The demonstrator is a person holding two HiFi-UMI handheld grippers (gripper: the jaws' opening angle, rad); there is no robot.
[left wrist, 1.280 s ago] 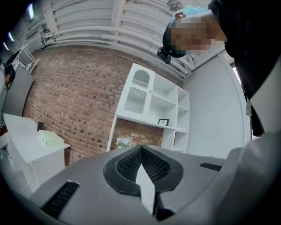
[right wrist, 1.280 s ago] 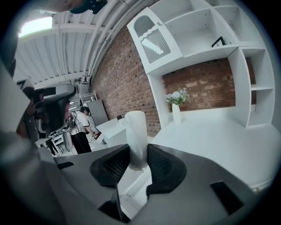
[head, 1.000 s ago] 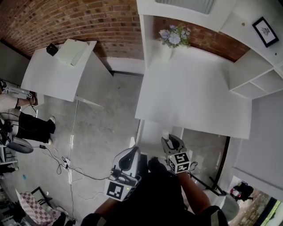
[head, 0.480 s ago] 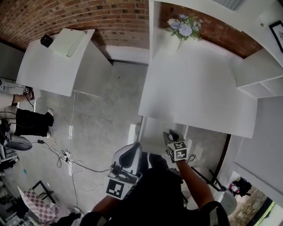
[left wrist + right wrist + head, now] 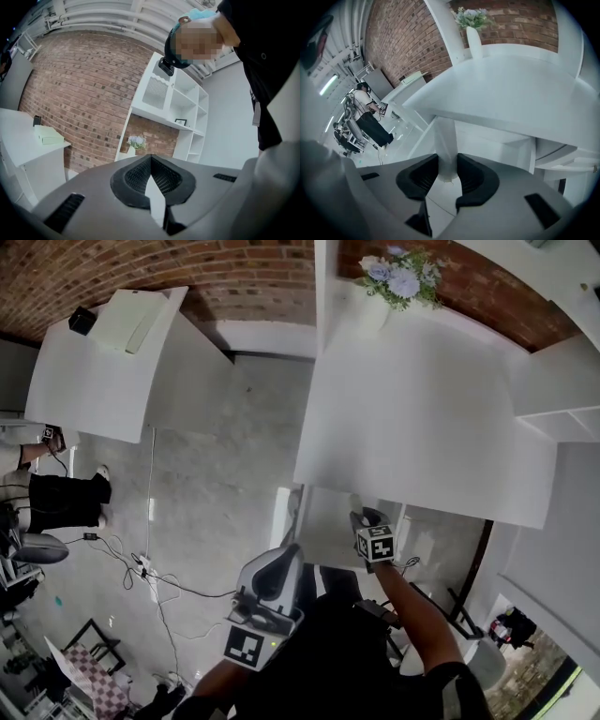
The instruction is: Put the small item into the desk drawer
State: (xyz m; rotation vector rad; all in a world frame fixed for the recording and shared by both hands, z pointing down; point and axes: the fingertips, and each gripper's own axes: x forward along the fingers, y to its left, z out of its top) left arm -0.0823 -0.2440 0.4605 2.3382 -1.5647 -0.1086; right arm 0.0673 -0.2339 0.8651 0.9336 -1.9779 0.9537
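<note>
Lower center of frame: R gripper (image 5: 366, 519) clamped on small white item (image 5: 444, 143) at white desk (image 5: 422, 409) edge; L gripper (image 5: 151, 161) jaws closed, empty.

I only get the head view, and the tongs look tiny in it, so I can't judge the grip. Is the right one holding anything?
Observer: Yes. The right gripper view shows the right tongs clamped on a small white item.
Operator: And the left?
Observer: The left tongs are shut, with nothing between them.
Operator: Where do they point?
Observer: Towards a white shelf unit that holds a framed picture.
</note>
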